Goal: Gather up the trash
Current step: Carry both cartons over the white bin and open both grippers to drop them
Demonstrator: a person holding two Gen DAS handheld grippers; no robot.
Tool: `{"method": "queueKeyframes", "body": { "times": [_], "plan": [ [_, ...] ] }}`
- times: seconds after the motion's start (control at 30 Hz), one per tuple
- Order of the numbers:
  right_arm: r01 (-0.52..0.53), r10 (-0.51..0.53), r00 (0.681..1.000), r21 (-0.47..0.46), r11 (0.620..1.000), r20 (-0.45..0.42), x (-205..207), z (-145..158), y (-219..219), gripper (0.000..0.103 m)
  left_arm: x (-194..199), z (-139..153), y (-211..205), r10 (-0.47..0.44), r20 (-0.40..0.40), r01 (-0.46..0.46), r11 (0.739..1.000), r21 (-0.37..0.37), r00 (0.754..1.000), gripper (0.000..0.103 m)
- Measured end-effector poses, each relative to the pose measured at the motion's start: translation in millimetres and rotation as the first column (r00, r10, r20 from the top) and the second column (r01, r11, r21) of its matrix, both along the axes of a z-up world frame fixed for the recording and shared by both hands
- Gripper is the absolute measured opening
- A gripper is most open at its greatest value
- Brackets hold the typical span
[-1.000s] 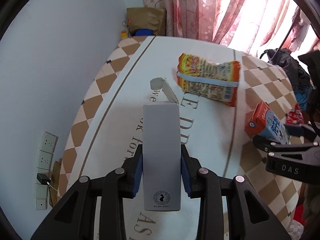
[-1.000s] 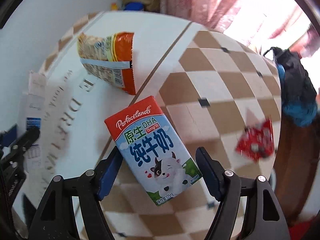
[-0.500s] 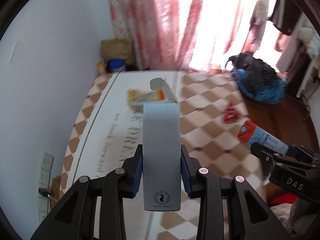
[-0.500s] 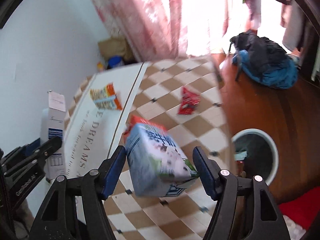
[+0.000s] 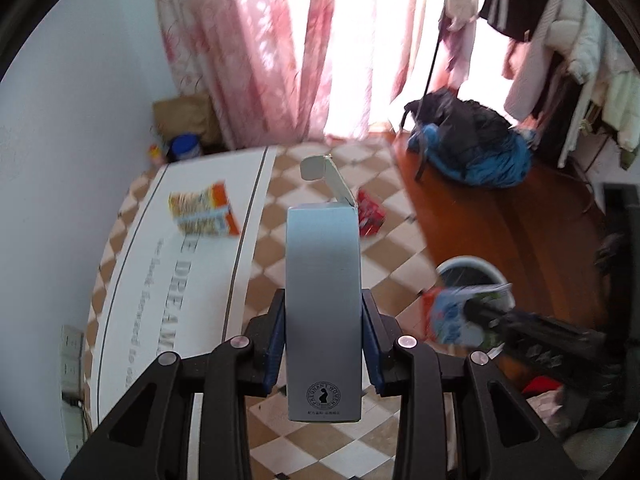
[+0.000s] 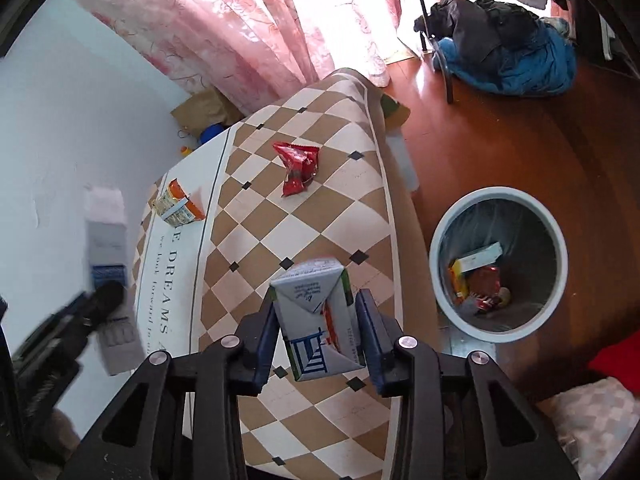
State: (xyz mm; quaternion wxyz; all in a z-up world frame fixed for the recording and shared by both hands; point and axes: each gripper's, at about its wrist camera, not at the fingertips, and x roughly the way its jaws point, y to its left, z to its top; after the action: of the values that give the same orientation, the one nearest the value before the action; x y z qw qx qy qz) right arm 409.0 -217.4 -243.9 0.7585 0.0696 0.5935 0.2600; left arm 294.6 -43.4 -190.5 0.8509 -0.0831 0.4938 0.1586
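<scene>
Milk carton [image 6: 318, 316], held up over the bench [image 6: 296, 216], base end toward the camera, pinched from both sides by the right tongs [image 6: 318, 320]; pads flat against its two faces. Seen from the left wrist the same carton is a blurred red-and-blue shape in front of the bin.

Grey box [image 5: 323, 312], tall and narrow, top flap sprung open, clamped between the pads of the left tongs [image 5: 323, 320]. It is lifted clear of the bench. A round printed mark sits near its lower end. From the right wrist it shows blurred at the far left.

Bin [image 6: 500, 196], round with a pale rim and dark liner, stands on the wooden floor [image 6: 520, 120] just beside the bench's right edge. Inside at the bottom: a flattened white-and-yellow pack, some orange and red wrappers, one small round pale item. Contents fill only the bottom.

Still on the bench: a red wrapper [image 6: 298, 164], crumpled, on the checked cloth toward the far end; an orange snack bag [image 6: 178, 204] lying on the white lettered strip near the wall side. The two are well apart.

Beyond: pink curtain [image 6: 248, 20] against a bright window, a heap of dark and blue clothing [image 6: 504, 56] on the floor, a brown paper bag [image 5: 186, 114] in the corner by the wall.
</scene>
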Motion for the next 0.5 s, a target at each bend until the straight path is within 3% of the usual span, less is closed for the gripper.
{"method": "queueKeyframes", "body": {
  "times": [0.2, 0.37, 0.5],
  "plan": [
    [-0.027, 0.027, 0.999, -0.014, 1.000, 0.019, 0.9, -10.0, 5.8, 0.038, 0.7, -15.8, 1.9, 0.021, -0.039, -0.020, 1.000, 0.021, 0.999, 0.030],
    [0.021, -0.021, 0.996, 0.006, 1.000, 0.084, 4.3, 18.0, -19.0, 0.038, 9.6, -15.7, -12.2, -0.023, -0.032, 0.023, 1.000, 0.012, 0.999, 0.030],
    [0.088, -0.086, 0.986, -0.004, 0.996, 0.144, 13.5, 48.8, -66.0, 0.038, 32.3, -8.9, -46.9, -0.104, -0.006, 0.104, 0.994, -0.020, 0.995, 0.030]
  ]
}}
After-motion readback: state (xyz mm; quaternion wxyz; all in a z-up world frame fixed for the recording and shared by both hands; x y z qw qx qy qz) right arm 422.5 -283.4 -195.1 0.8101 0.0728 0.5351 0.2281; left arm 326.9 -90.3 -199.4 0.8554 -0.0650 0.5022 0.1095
